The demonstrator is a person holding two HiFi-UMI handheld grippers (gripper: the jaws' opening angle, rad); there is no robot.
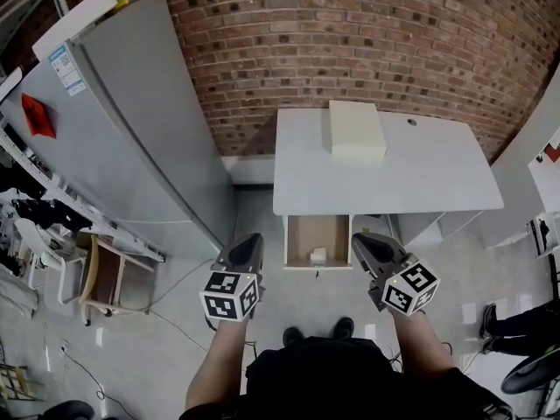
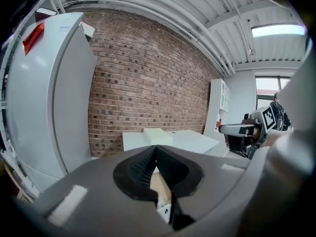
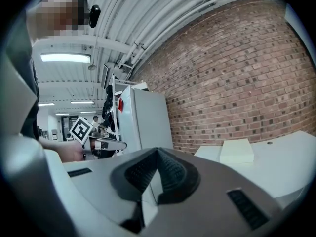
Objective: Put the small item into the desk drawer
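Industrial-style lab: bare brick wall [image 1: 350, 24] on the far side, grey refrigerator [image 1: 131, 121] left, white desk [image 1: 420, 173], ceiling pipes [image 2: 163, 9] overhead.

Grey fridge [image 1: 149, 129] (red sticker [image 1: 38, 115]) by brick wall [image 1: 350, 24]; cream box [image 1: 355, 129] rightward.

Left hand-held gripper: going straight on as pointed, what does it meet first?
Probably the open drawer at the front of the white desk; depth unclear. The left hand-held gripper is shut, empty.
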